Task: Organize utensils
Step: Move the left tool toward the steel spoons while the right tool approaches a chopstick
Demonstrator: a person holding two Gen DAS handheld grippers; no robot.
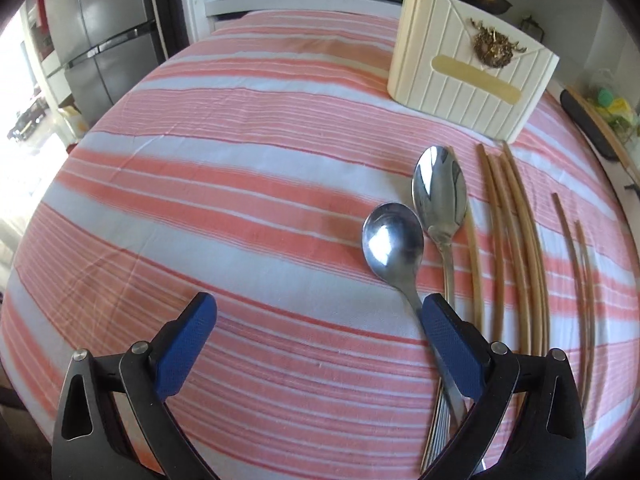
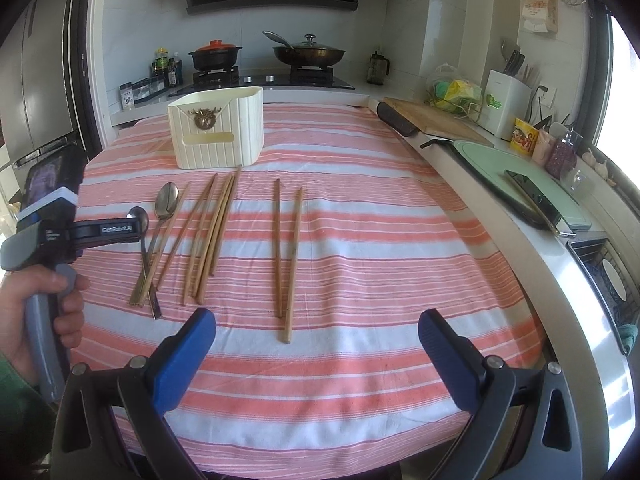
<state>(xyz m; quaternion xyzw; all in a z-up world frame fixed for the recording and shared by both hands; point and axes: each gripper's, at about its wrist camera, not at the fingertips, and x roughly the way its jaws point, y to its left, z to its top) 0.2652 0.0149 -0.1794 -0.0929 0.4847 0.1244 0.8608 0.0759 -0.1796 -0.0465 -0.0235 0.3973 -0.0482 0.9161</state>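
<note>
Left wrist: spoon beside spread tool.

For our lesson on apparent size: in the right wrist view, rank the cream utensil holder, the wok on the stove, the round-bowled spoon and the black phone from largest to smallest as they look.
1. cream utensil holder
2. wok and black phone: similar, unranked; distances differ
3. round-bowled spoon: thinnest, partly hidden by the left gripper
</note>
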